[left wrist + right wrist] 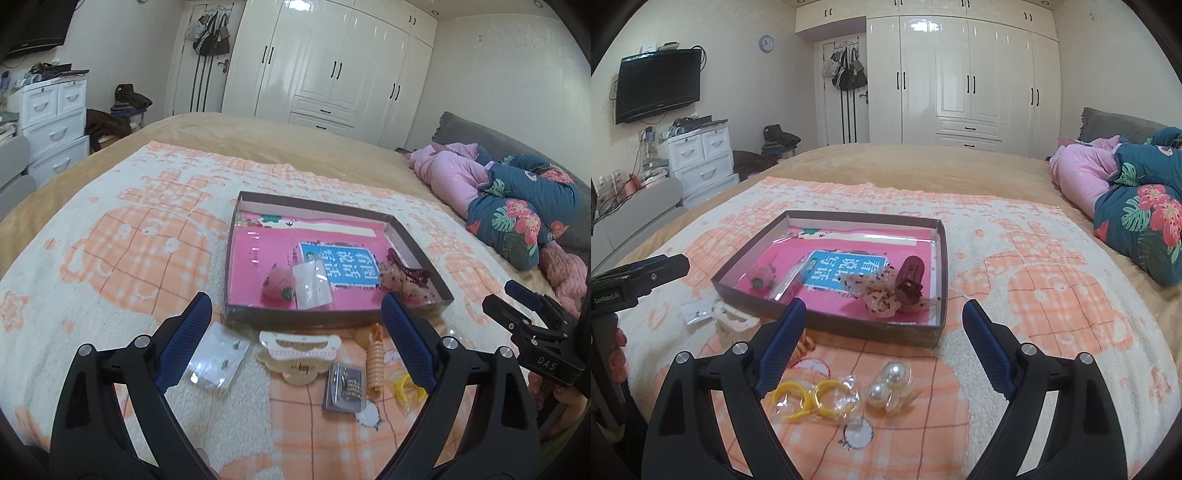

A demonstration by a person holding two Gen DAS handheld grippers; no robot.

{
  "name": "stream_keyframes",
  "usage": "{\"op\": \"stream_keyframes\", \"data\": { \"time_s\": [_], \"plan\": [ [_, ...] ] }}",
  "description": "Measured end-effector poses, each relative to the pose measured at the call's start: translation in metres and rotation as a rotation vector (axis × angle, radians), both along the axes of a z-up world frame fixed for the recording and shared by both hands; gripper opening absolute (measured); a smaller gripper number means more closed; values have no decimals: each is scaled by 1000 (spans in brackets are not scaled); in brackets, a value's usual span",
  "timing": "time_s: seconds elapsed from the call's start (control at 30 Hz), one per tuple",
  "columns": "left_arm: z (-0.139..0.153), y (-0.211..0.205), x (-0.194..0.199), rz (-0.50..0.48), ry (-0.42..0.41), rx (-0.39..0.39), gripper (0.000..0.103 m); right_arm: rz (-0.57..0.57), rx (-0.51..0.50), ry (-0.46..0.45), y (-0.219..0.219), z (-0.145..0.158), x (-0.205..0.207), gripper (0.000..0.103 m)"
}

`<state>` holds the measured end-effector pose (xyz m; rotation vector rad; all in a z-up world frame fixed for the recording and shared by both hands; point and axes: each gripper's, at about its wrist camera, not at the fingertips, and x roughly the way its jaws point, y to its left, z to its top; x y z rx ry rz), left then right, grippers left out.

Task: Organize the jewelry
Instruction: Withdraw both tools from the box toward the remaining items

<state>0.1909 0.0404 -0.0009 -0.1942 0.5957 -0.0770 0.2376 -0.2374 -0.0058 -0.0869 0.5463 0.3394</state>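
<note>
A shallow brown box [236, 236] [942, 266] with a pink lining lies on the bed. Inside are a pink fuzzy clip [277, 283], a clear packet [312, 284] and a dark red hair claw [911, 282] on a lacy scrunchie [881, 295]. In front of the box lie a clear earring bag [218, 356], a cream hair claw [299, 350], a grey packet [345, 386], an orange spiral tie [375, 363], yellow rings [812, 398] and pearl bobbles [888, 384]. My left gripper [297, 339] hangs open above the cream claw. My right gripper [884, 343] is open and empty, above the pearls.
An orange-and-white checked blanket [110, 258] covers the tan bed. Rolled pink and floral bedding [1137, 206] lies at the right. White drawers [701, 158] stand to the left, a wardrobe [960, 74] behind. The right gripper's body [535, 332] shows in the left wrist view's right edge.
</note>
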Motion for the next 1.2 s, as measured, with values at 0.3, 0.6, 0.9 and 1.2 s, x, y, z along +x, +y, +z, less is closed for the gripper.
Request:
{"op": "stream_keyframes", "data": {
  "time_s": [0.3, 0.6, 0.9, 1.2],
  "plan": [
    [-6, -4, -13, -18, 13, 28, 84, -2, -1, 13, -6, -7, -18, 84],
    [-11, -7, -26, -31, 22, 41, 84, 13, -12, 28, -6, -13, -36, 85],
    [-20, -17, -34, -64, 42, 63, 84, 17, -23, 59, -8, -22, -50, 85],
    [-36, -38, -35, -119, 78, 94, 84, -17, -27, 90, -15, -30, -56, 85]
  ]
}}
